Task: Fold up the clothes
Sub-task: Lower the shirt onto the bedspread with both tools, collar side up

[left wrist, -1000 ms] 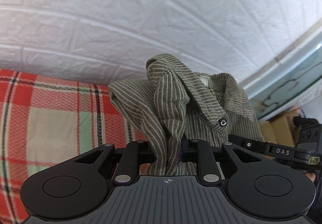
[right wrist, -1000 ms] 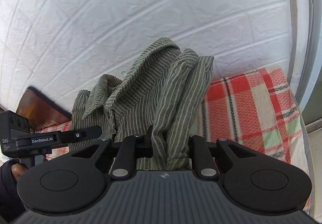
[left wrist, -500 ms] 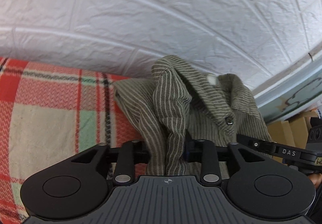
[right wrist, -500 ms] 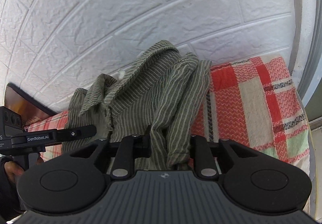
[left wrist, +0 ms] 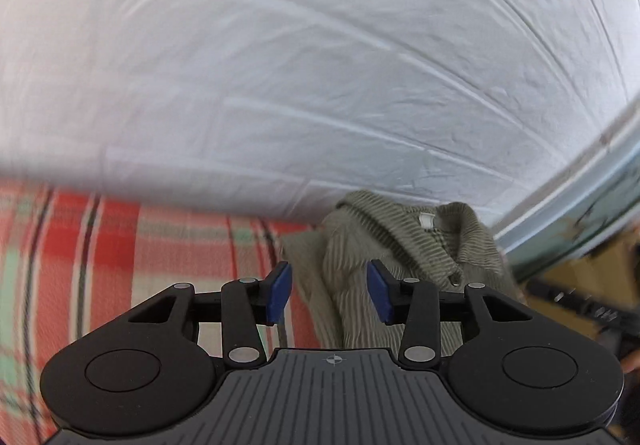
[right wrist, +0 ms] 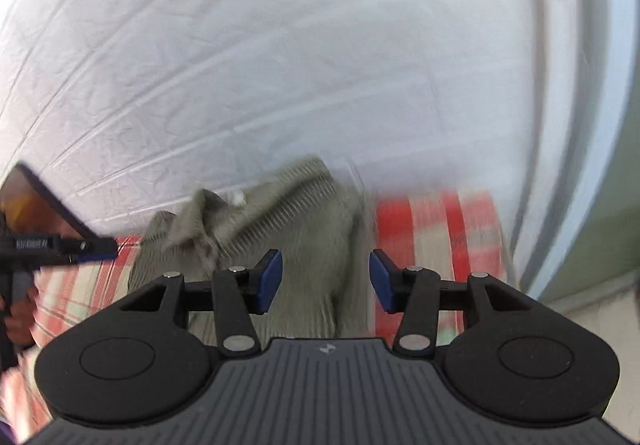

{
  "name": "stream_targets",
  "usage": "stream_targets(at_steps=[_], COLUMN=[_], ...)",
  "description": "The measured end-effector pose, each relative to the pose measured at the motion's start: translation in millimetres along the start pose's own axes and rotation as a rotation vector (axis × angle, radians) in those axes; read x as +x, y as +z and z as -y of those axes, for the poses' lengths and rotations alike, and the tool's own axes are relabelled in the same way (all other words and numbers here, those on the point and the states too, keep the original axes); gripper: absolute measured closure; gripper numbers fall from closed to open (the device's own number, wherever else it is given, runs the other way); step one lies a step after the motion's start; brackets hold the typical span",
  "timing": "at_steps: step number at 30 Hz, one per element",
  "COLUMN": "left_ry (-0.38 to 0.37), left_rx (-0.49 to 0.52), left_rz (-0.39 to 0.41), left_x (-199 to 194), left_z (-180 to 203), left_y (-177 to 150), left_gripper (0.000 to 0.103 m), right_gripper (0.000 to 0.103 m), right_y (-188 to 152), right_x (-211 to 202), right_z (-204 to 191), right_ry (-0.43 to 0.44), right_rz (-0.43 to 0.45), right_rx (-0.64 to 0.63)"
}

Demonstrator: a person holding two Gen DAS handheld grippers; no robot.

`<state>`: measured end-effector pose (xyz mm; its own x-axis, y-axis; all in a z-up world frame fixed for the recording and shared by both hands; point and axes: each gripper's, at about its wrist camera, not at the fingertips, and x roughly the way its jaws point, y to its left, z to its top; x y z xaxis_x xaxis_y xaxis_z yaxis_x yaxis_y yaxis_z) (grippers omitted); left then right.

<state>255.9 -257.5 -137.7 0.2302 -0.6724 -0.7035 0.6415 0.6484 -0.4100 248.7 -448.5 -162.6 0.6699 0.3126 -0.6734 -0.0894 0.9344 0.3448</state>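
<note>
Against the wall at the bed's far edge, both let go! The left gripper and right gripper, clamped a moment ago, now gape wide, and the striped shirt lies bunched on the plaid blanket, apparently set down.

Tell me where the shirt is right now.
The shirt lies on the plaid blanket against the white wall, just ahead of both open claws: right of centre in the left wrist view, centre-left in the right.

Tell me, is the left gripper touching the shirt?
Apart. The left wrist view shows the left gripper open, blue fingers spread, with the shirt lying beyond them.
</note>
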Motion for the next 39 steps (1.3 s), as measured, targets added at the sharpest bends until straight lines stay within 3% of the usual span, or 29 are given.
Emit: stream_targets(at_steps=[1,5,8,9,10,11,12,14,15,16,18,21,26,27,28,30,32,35,39], left_ry=[0.019,0.05,0.036,0.031,0.023,0.022,0.02,0.018,0.017,0.017,0.021,0.022,0.006,0.002,0.012,0.072,0.051,0.038,0.022], left_rx=[0.04,0.05,-0.006,-0.033,-0.055,-0.071,-0.088,-0.12,-0.137,-0.15,-0.163,-0.178,-0.21,-0.209,-0.192,-0.115,-0.059,-0.029,0.012], left_rz=[-0.001,-0.056,-0.063,-0.074,-0.089,-0.105,-0.107,-0.111,-0.112,-0.107,-0.102,-0.098,-0.083,-0.085,-0.072,-0.033,-0.002,-0.032,-0.073], left_x=[6,38,49,54,59,64,67,72,74,75,78,89,81,75,66,43,22,26,31], left_z=[9,18,15,11,9,5,1,-7,-11,-15,-19,-22,-27,-28,-27,-20,-9,-1,9], left_y=[5,13,17,19,20,22,21,20,19,18,16,12,13,16,19,27,32,11,-16], left_gripper=[0.045,0.045,0.047,0.051,0.066,0.072,0.09,0.095,0.096,0.097,0.098,0.098,0.091,0.08,0.062,0.061,0.061,0.061,0.061], right_gripper=[0.05,0.052,0.052,0.052,0.052,0.052,0.052,0.065,0.087,0.099,0.1,0.1,0.096,0.091,0.087,0.087,0.088,0.088,0.087], right_y=[3,7,9,10,13,15,18,25,27,27,26,18,11,13,16,21,21,7,-25], right_x=[1,18,27,30,33,36,40,49,54,58,61,73,71,61,52,33,16,4,12], right_z=[-5,-15,-13,-11,-6,-1,5,17,23,27,34,48,47,42,38,28,12,-17,-27], right_ry=[-0.007,-0.038,-0.068,-0.074,-0.072,-0.068,-0.055,-0.03,-0.013,0.015,0.046,0.012,-0.008,-0.018,-0.027,-0.047,-0.038,-0.015,-0.066], right_rz=[0.004,-0.018,-0.004,0.0,0.001,-0.003,-0.014,-0.036,-0.049,-0.067,-0.05,-0.051,-0.047,-0.033,-0.019,0.01,0.034,0.034,-0.024], right_rx=[-0.035,-0.086,-0.07,-0.056,-0.027,0.006,0.049,0.134,0.171,0.193,0.219,0.315,0.353,0.32,0.287,0.221,0.129,0.0,-0.058])
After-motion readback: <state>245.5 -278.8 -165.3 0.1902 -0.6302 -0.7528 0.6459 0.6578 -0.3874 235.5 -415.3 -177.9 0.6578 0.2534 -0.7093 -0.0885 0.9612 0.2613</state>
